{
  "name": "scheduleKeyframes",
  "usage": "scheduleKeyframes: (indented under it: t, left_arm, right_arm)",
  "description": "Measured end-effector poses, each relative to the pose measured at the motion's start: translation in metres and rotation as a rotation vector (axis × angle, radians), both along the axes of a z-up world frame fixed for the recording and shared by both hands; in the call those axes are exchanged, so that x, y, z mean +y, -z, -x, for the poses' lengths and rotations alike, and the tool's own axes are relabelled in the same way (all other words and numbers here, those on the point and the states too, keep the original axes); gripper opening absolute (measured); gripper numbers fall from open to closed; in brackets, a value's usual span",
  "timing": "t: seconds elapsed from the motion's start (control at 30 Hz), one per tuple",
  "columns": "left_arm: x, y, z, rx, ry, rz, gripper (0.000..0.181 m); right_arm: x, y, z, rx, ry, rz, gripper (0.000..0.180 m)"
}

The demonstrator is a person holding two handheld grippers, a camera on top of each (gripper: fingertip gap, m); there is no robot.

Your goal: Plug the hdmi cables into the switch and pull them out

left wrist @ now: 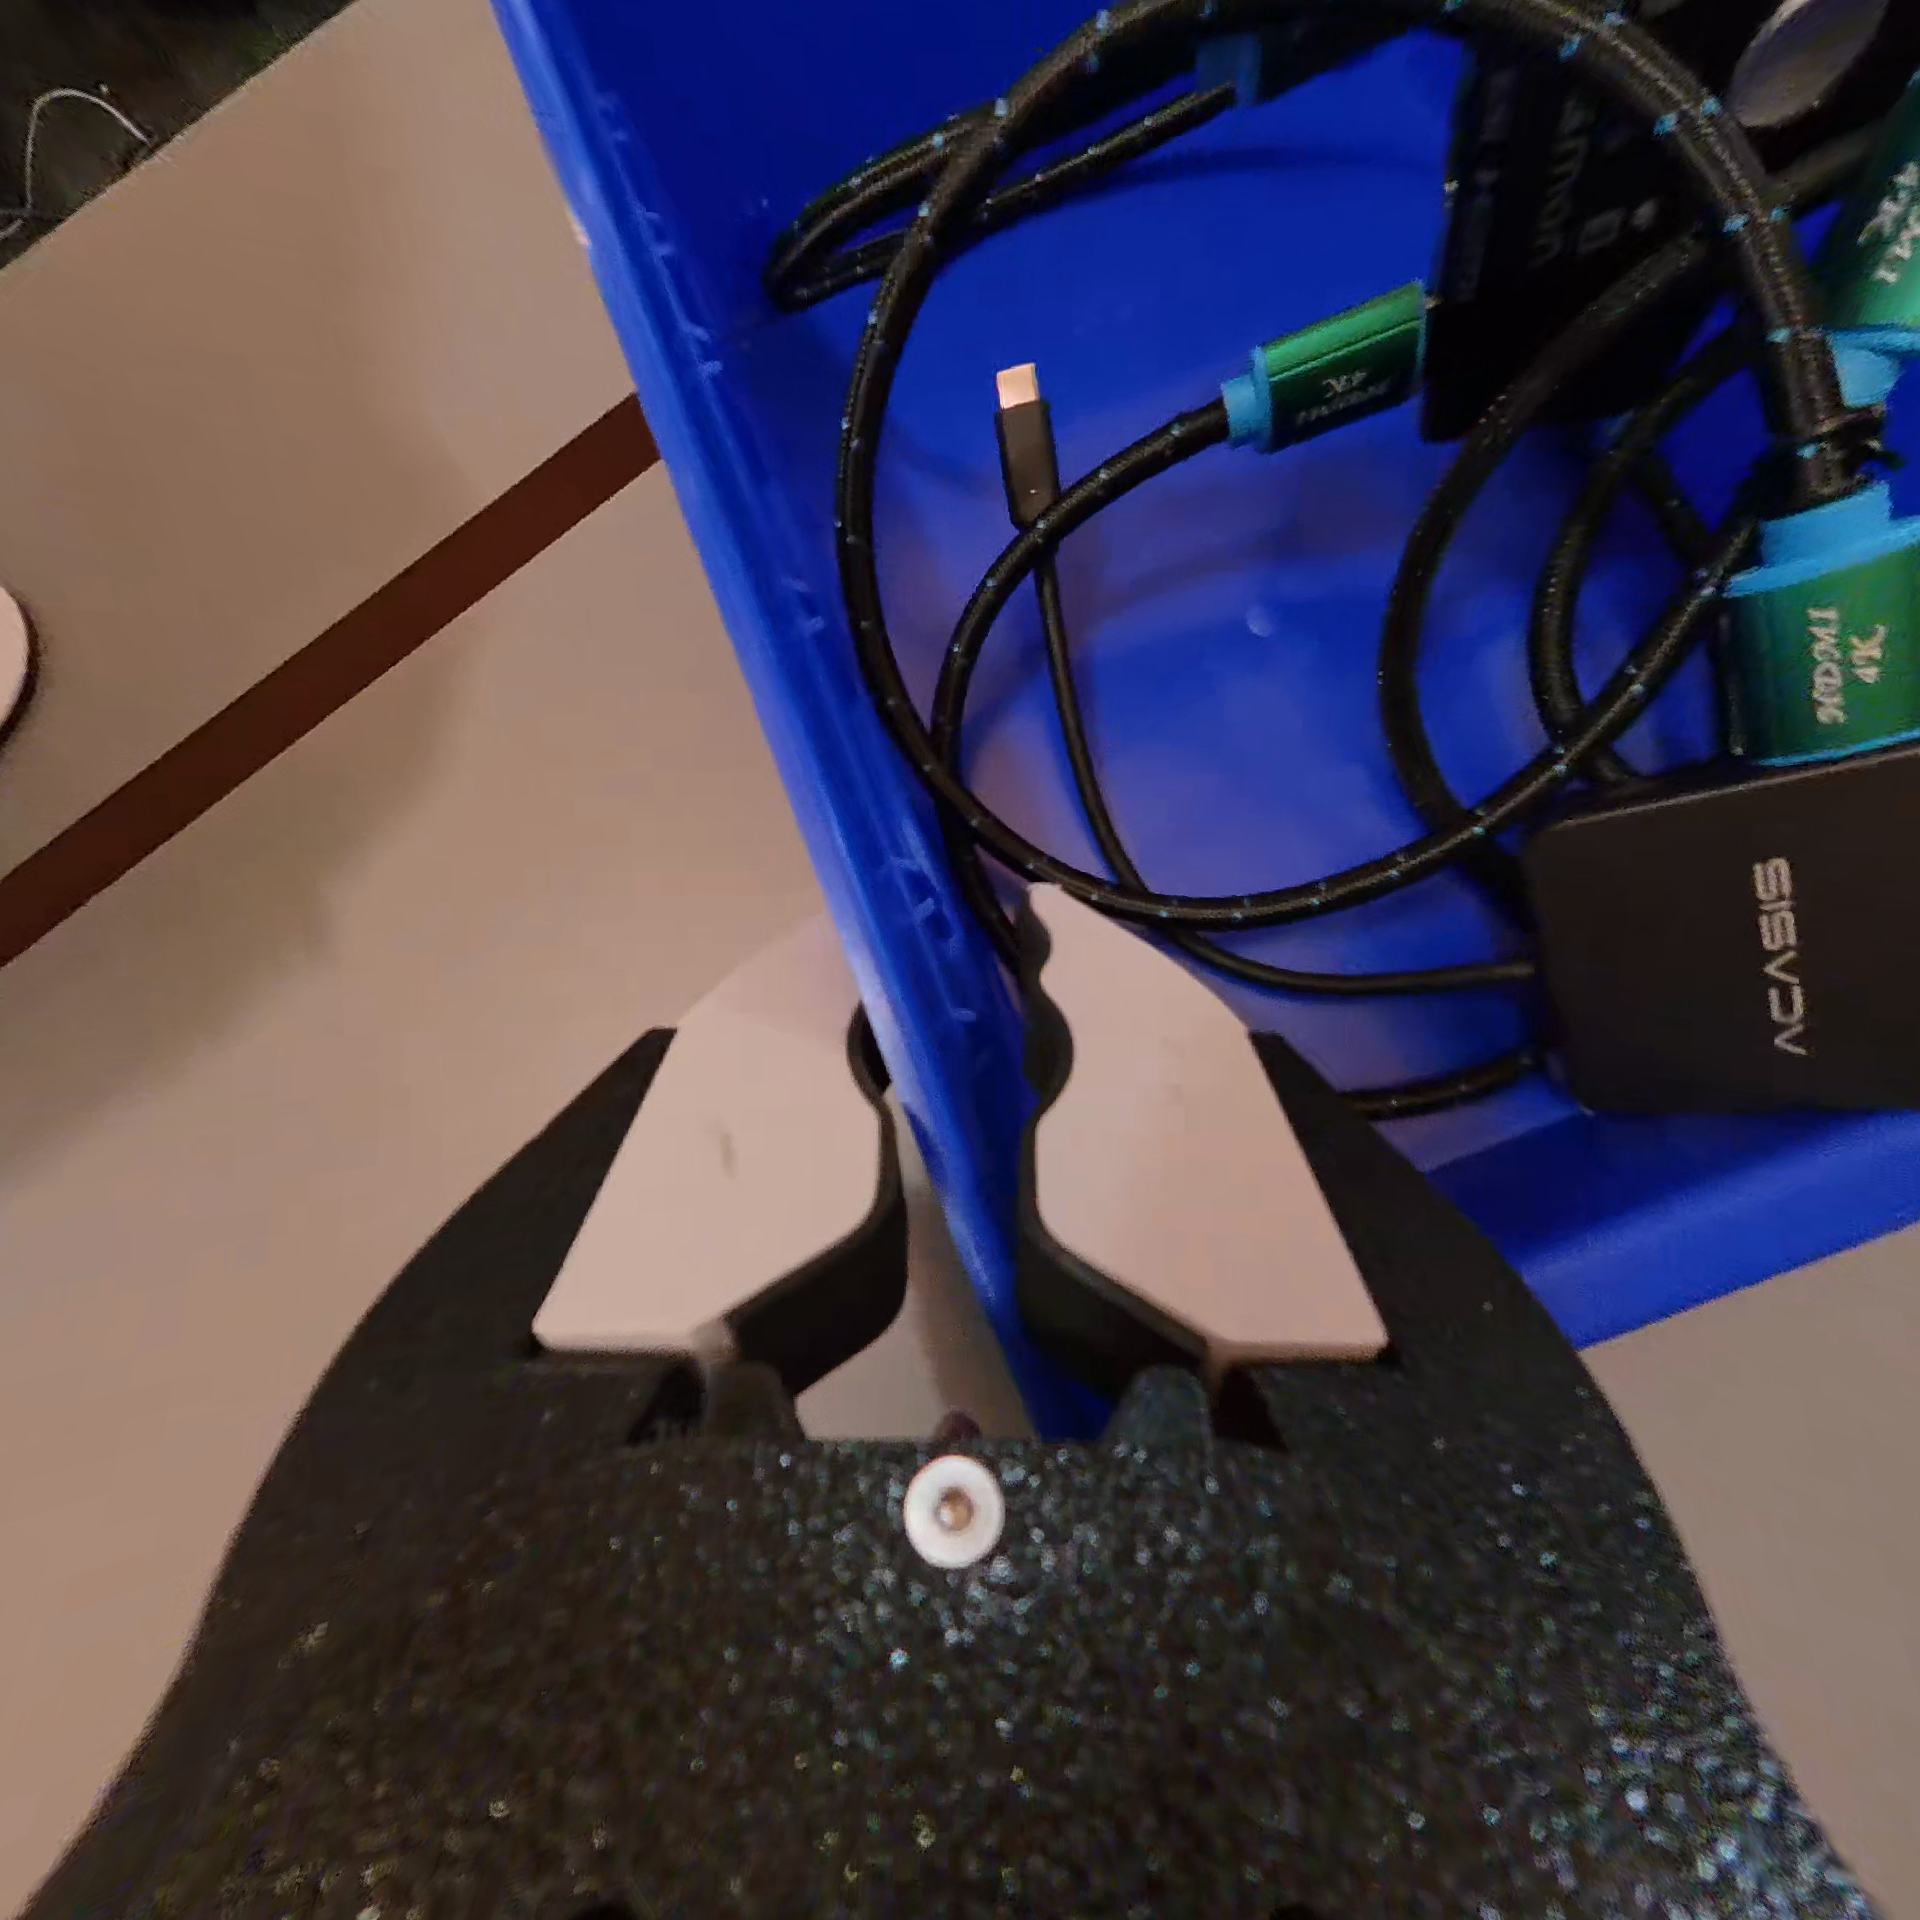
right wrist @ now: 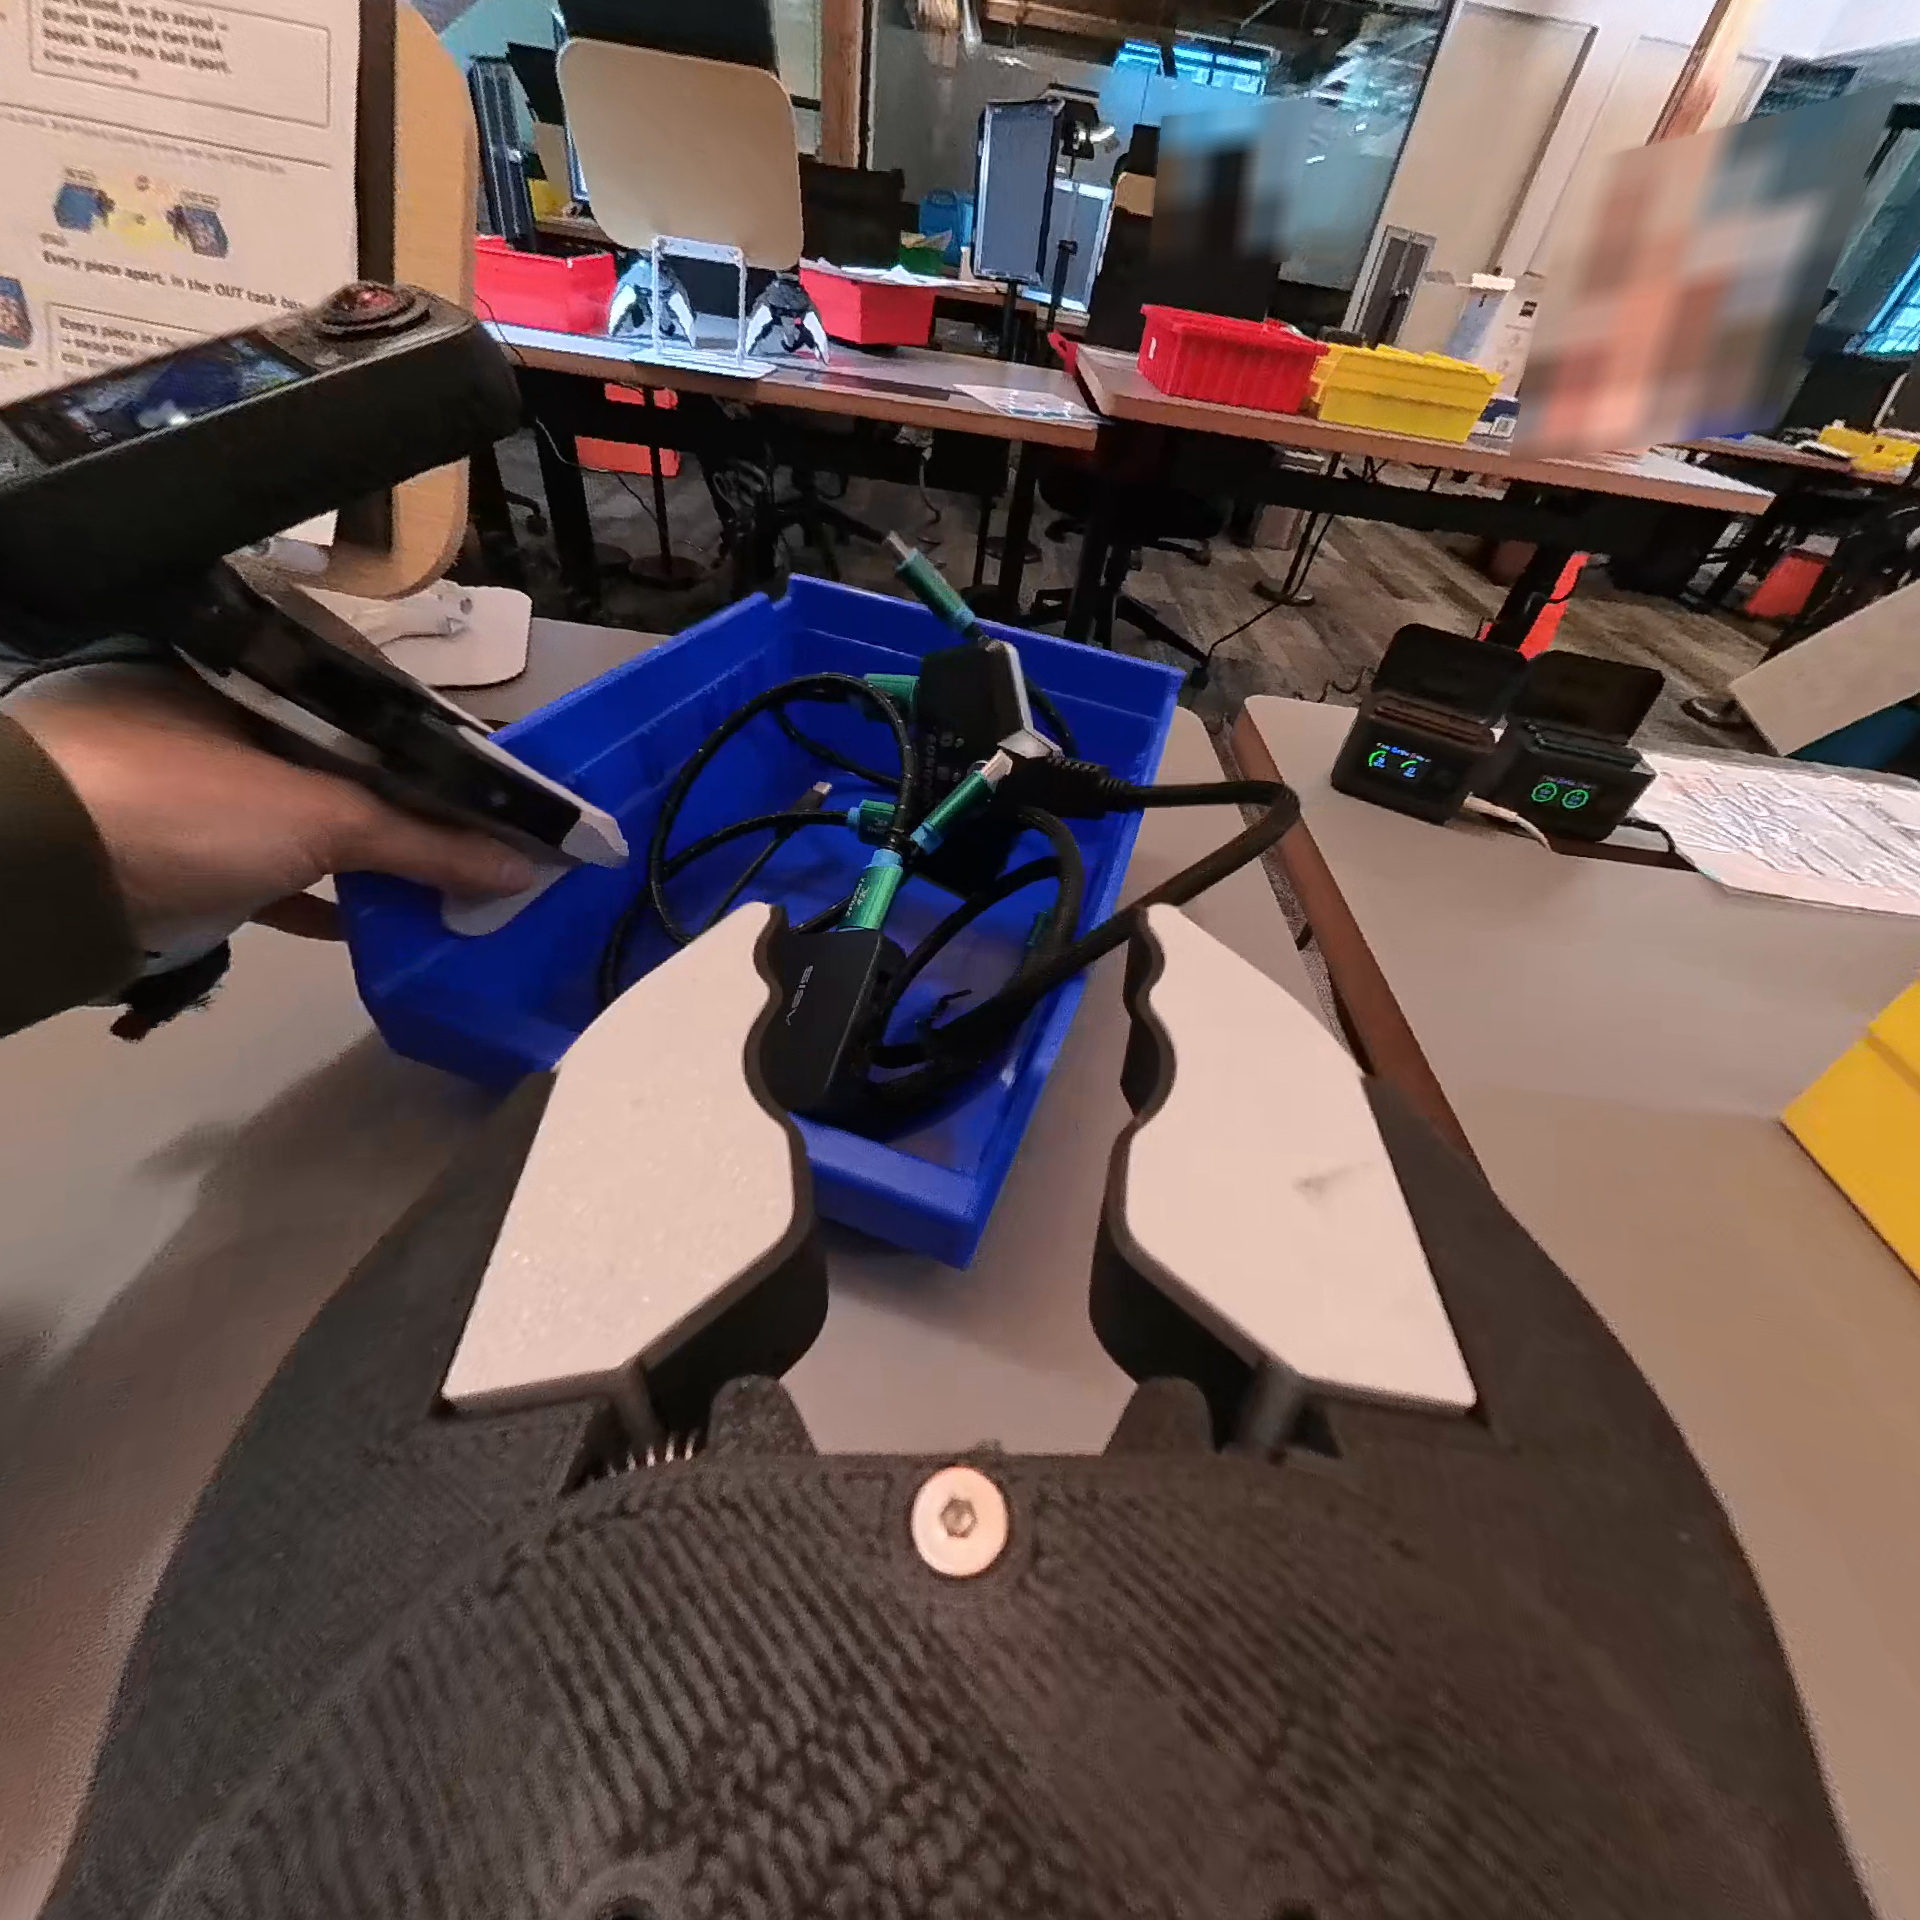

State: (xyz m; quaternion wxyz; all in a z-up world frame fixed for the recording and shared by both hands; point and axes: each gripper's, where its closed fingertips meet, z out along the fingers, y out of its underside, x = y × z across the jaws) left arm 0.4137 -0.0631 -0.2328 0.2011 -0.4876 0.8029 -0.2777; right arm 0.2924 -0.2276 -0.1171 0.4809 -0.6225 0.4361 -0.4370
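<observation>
Lab workspace: rows of desks (right wrist: 1382,457), parts bins (right wrist: 1226,358).

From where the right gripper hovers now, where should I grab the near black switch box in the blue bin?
Grip the black switch box across its narrow flat sides, descending from above the bin's near wall. Its cable-free rounded end faces the right gripper, whose jaws stand open; green plugs crowd the far end.

Even, soft indoor light with faint shadows on the table (right wrist: 1558,1039). Wide-angle lenses bend the edges. The left wrist view is dimmer, warmer and slightly motion-blurred.
</observation>
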Motion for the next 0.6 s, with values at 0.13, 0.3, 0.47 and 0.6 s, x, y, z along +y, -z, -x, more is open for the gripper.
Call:
scheduleKeyframes:
  t: [0.13, 0.3, 0.47, 0.6]
  left_arm:
    - [0.008, 0.000, 0.001, 0.008, -0.005, 0.044, 0.013]
    - [0.029, -0.001, 0.018, 0.004, -0.032, 0.069, 0.012]
    - [0.073, -0.003, 0.058, -0.003, -0.020, 0.087, 0.011]
    - [0.127, -0.008, 0.110, -0.005, 0.008, 0.107, 0.011]
  right_arm:
    - [-0.001, -0.001, 0.003, 0.006, -0.008, 0.018, 0.061]
    - [0.000, 0.010, 0.002, 0.070, -0.010, 0.034, 0.061]
    - [0.012, -0.013, 0.009, 0.006, -0.038, 0.047, 0.063]
    - [0.031, -0.037, 0.019, -0.058, -0.095, 0.008, 0.062]
